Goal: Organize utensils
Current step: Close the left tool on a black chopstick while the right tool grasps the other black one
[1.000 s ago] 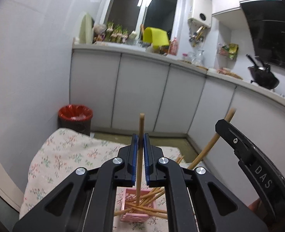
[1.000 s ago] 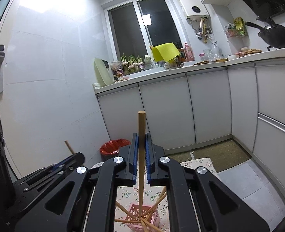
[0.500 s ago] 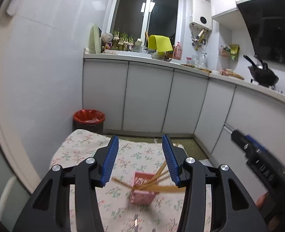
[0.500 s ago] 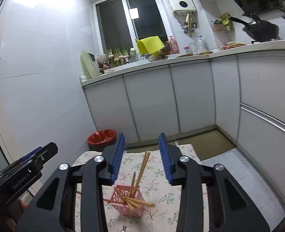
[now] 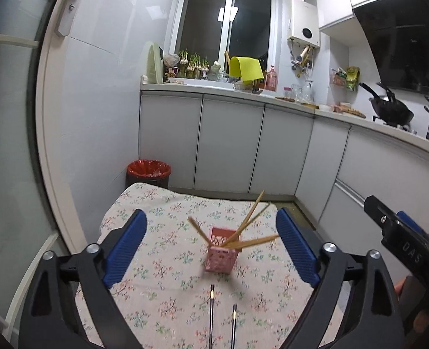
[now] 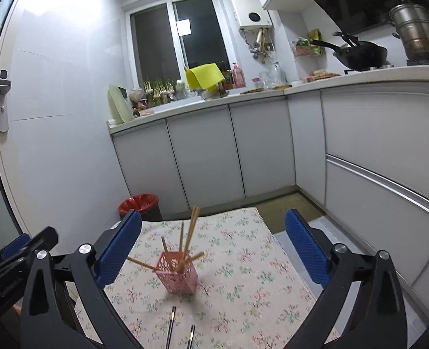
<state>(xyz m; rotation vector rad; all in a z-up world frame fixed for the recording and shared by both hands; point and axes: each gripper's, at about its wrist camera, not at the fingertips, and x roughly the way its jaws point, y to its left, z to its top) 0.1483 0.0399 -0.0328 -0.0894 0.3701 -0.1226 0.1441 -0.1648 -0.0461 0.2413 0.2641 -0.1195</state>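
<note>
Now, left gripper (image 5: 210, 250): jaws just spread wide, nothing between them, short of the pink basket (image 5: 221, 256).
Right gripper (image 6: 213, 250): likewise just opened wide, empty.
Wooden chopsticks (image 5: 251, 220): standing splayed in the basket.
Black chopsticks (image 5: 211, 311): on the floral cloth (image 5: 162, 261) nearer than the basket, lower ends cut off.

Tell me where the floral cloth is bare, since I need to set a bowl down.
The floral cloth is bare right of the pink basket up to the cloth's right edge, and behind the basket toward the red bin. It is crowded in front of the basket, where two black chopsticks lie.
</note>
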